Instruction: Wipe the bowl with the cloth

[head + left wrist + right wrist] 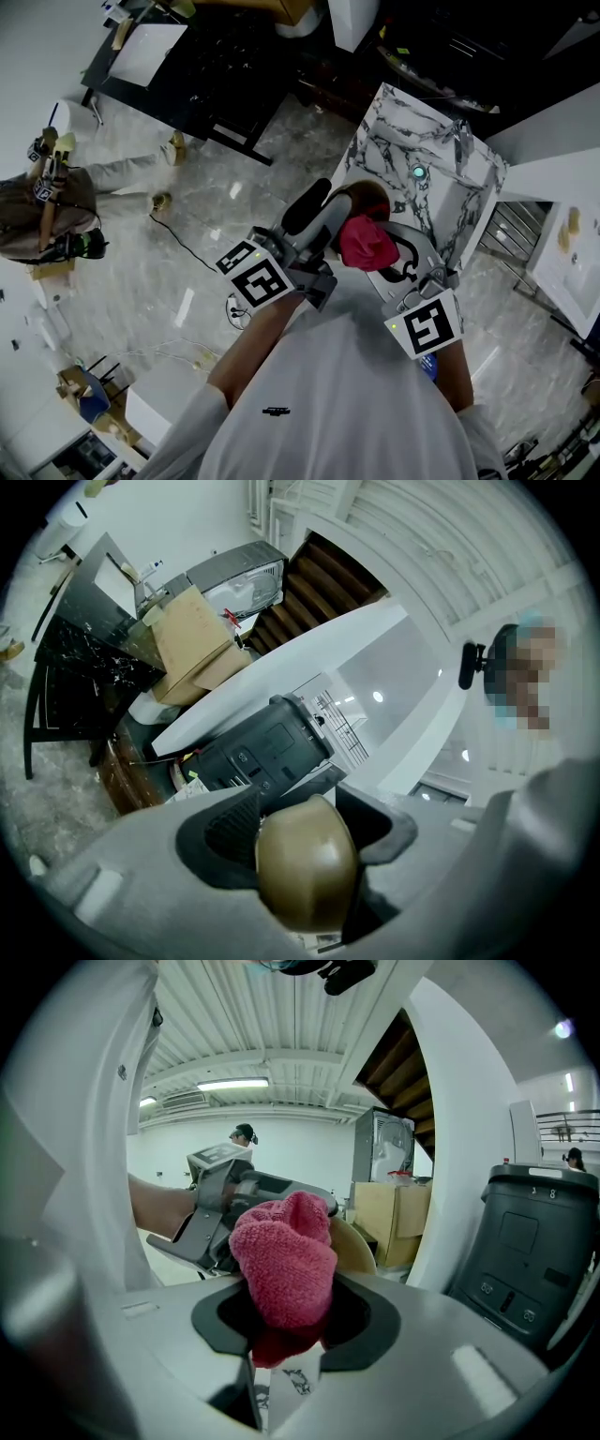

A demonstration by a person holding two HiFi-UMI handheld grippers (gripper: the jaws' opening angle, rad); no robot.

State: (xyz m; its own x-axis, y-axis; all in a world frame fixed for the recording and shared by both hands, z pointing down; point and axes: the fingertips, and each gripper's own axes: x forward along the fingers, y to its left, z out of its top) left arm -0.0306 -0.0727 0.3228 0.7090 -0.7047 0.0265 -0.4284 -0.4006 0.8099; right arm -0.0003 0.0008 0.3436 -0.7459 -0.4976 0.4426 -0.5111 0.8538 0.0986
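Note:
In the head view my left gripper (339, 212) holds a brown bowl (373, 197) up in front of my chest. In the left gripper view the bowl's (306, 864) rounded wall fills the gap between the jaws of the left gripper (302, 841), which is shut on it. My right gripper (392, 251) is shut on a bunched pink-red cloth (367, 243), and the cloth presses against the bowl. In the right gripper view the cloth (284, 1258) sticks out of the right gripper (286, 1314), with the bowl's rim (356, 1247) just behind it.
A marble-topped counter (433, 161) stands ahead below the bowl. A black table (192, 56) is at the back left. Another person (42, 211) sits on the floor at left, with a cable (183, 246) nearby. Cardboard boxes (192, 637) and a dark bin (527, 1241) stand farther off.

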